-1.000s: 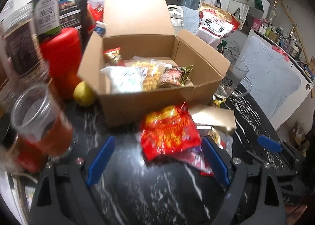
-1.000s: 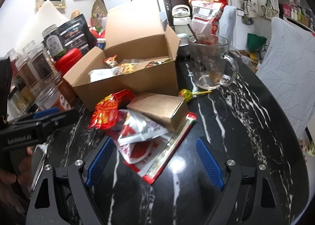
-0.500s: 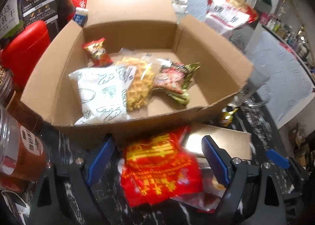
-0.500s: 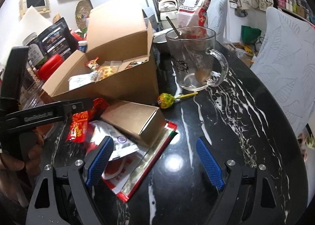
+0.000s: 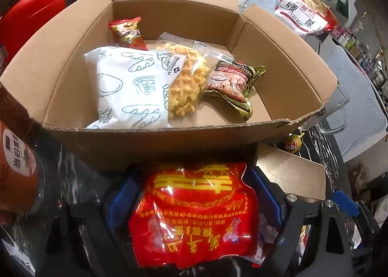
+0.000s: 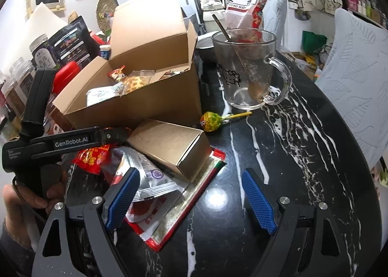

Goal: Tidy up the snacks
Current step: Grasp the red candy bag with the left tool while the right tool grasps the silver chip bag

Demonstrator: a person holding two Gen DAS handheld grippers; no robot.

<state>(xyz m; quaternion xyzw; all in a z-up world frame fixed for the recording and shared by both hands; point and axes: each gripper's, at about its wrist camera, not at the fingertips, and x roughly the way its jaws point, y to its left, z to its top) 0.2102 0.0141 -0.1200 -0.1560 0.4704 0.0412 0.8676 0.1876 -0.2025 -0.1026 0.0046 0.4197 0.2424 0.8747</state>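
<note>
- So, closest in the left wrist view: the left gripper (image 5: pixel 194 206) is clamped on a red snack bag (image 5: pixel 194 218), blue pads pressed against both of its sides, right at the near wall of the cardboard box (image 5: pixel 169 141).
- The right gripper (image 6: pixel 191 197) is spread wide and holding nothing, low over the black marble surface (image 6: pixel 278 180), with its left pad touching a silver packet (image 6: pixel 150 180).
- A gold box (image 6: pixel 169 146) lies on top of that packet pile, a lollipop (image 6: pixel 211 119) just beside it.
- Inside the cardboard box: white bread bag (image 5: pixel 128 88), waffle pack (image 5: pixel 186 78), a nut packet (image 5: pixel 230 83).
- Further back, a glass mug (image 6: pixel 249 71) with a spoon in it.
</note>
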